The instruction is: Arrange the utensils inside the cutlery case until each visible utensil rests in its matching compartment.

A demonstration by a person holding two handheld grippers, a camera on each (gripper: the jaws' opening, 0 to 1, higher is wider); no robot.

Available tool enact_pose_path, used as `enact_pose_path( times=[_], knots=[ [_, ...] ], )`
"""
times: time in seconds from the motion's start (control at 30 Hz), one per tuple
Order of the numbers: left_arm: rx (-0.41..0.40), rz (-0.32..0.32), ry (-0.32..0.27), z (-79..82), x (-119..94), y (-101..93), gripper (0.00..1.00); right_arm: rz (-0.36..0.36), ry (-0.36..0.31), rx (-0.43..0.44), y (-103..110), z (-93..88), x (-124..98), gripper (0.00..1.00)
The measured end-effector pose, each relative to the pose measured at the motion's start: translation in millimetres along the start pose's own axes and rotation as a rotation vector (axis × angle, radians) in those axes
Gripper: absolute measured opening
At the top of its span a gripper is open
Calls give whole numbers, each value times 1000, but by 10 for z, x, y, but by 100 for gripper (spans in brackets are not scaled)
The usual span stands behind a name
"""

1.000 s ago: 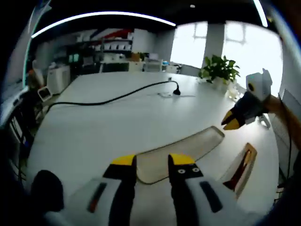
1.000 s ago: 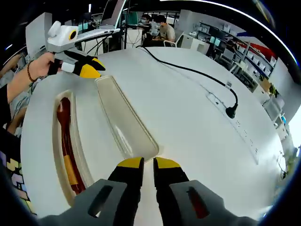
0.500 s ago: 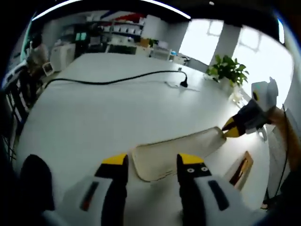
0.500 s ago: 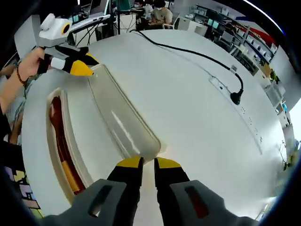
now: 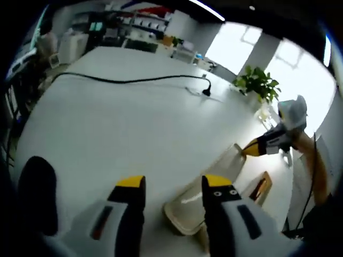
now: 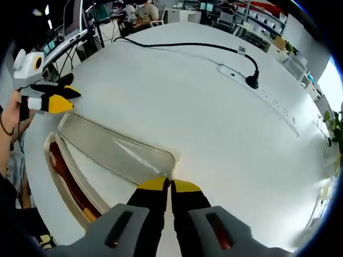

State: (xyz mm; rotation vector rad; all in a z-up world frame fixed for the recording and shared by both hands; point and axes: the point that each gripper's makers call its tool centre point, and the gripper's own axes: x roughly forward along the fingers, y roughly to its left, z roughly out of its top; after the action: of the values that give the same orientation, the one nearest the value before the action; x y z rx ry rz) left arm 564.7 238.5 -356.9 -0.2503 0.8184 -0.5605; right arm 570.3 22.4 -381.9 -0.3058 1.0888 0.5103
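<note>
A translucent case lid (image 6: pixel 115 154) lies on the white table (image 6: pixel 214 107). My right gripper (image 6: pixel 170 185) is shut on the rim of its near end. Beside the lid lies the cream case base (image 6: pixel 53 160) with a red-brown utensil (image 6: pixel 67 179) in it. My left gripper (image 6: pixel 59 96), held in a hand, hovers at the lid's far end. In the left gripper view the left gripper (image 5: pixel 172 186) stands open over the lid (image 5: pixel 206 193). At the lid's other end is the right gripper (image 5: pixel 256 147), and the base (image 5: pixel 258 187) lies to the right of the lid.
A black power cable (image 6: pixel 177 45) with a plug runs across the table's far side, next to a white power strip (image 6: pixel 236 75). A potted plant (image 5: pixel 257 83) stands at the table's edge. People sit at desks (image 6: pixel 134 10) beyond the table.
The right gripper's jaws have closed in on the lid's rim and the lid has swung closer to the base. Both cameras have moved and rolled.
</note>
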Motion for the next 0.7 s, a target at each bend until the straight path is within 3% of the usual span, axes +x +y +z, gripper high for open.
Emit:
enact_pose_path(
  times=[0.27, 0.33, 0.53, 0.7],
  knots=[
    [-41, -60, 6, -150, -210, -136, 43, 29, -30, 185, -53, 25, 19, 0],
    [-62, -87, 9, -186, -238, -178, 43, 51, -21, 284, -6, -26, 0, 0],
    [-126, -121, 2, -241, -262, -201, 43, 144, -38, 463, -44, 26, 48, 0],
    [-163, -138, 22, -329, -229, -201, 41, 144, -56, 468, -50, 33, 55, 0]
  ],
)
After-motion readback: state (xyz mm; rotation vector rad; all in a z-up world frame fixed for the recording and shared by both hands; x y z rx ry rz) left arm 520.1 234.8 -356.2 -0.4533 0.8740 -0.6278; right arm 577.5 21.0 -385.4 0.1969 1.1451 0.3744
